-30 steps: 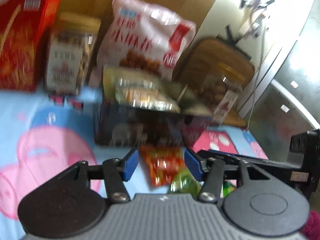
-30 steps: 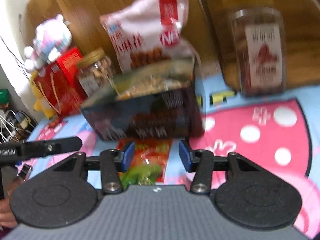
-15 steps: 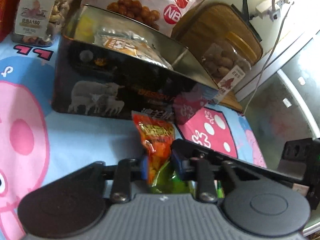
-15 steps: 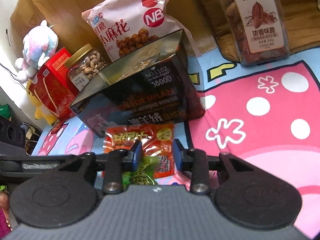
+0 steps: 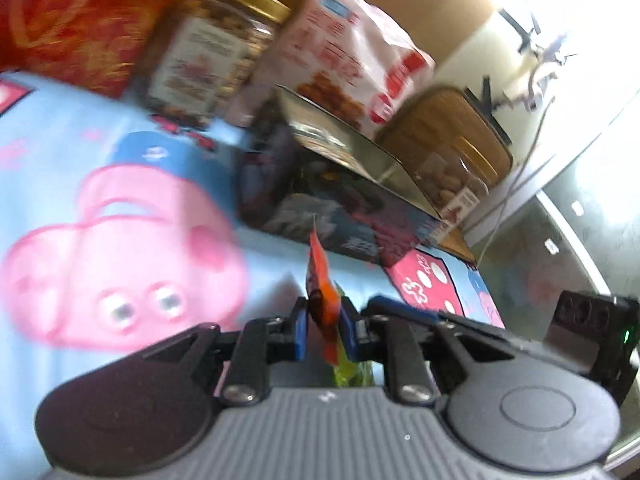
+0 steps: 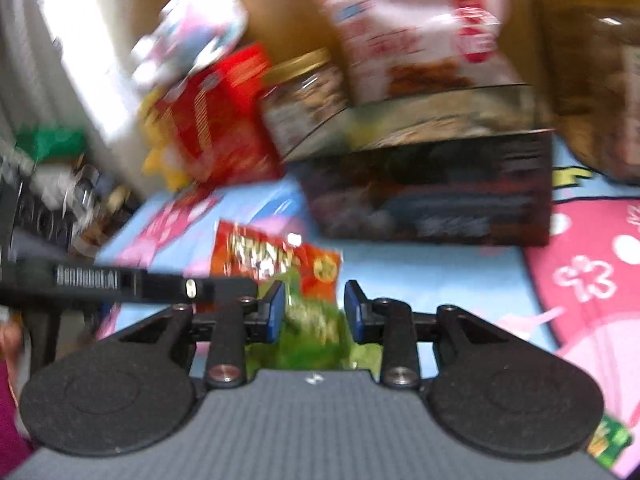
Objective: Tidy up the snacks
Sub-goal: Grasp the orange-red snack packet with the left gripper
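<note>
My left gripper is shut on an orange snack packet and holds it upright above the cartoon mat. The same orange packet shows in the right wrist view, with the left gripper's arm beside it. My right gripper has its blue pads around a green snack packet, narrowly apart. The dark open tin box holding packets stands just beyond; it also shows in the right wrist view. Both views are blurred.
Behind the tin stand a red gift box, a gold-lidded nut jar, a large pink-white snack bag and a second jar against a wooden board. A plush toy sits far left.
My left gripper has lifted the orange packet off the mat and turned it edge-on. Both grippers have pulled back and swung left; the views are now blurred.
</note>
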A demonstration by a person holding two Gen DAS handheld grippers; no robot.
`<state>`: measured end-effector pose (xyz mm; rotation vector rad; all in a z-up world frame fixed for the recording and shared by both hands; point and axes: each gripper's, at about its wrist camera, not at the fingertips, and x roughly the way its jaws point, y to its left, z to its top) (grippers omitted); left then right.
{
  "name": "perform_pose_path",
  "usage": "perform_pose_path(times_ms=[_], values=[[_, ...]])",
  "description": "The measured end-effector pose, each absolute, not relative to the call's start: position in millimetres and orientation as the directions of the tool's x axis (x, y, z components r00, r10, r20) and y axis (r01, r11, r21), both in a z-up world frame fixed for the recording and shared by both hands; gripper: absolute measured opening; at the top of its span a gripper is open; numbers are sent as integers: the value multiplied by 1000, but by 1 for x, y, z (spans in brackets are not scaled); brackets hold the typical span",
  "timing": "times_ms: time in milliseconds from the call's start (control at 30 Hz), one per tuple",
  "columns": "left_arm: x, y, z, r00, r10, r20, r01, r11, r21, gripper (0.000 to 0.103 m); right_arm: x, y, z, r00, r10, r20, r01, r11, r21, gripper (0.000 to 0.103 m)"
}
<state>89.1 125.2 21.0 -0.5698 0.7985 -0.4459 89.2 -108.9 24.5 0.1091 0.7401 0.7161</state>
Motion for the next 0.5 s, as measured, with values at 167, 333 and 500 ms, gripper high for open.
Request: perform_pose_path(times_ms=[167,333,500], values=[[55,160,11,638,-538,-551,108,771,-628,16,53,-79,16,585,517,-625,-627,777,56,37],[28,181,4,644,-550,-532,95,748,-657,16,47,-75,22,637,454,-623,-593,805,-20,39],[11,188,-4,648,-510,-565,61,774,-630,19,46,-64,34,527,633,-567,-677,716,170,40]])
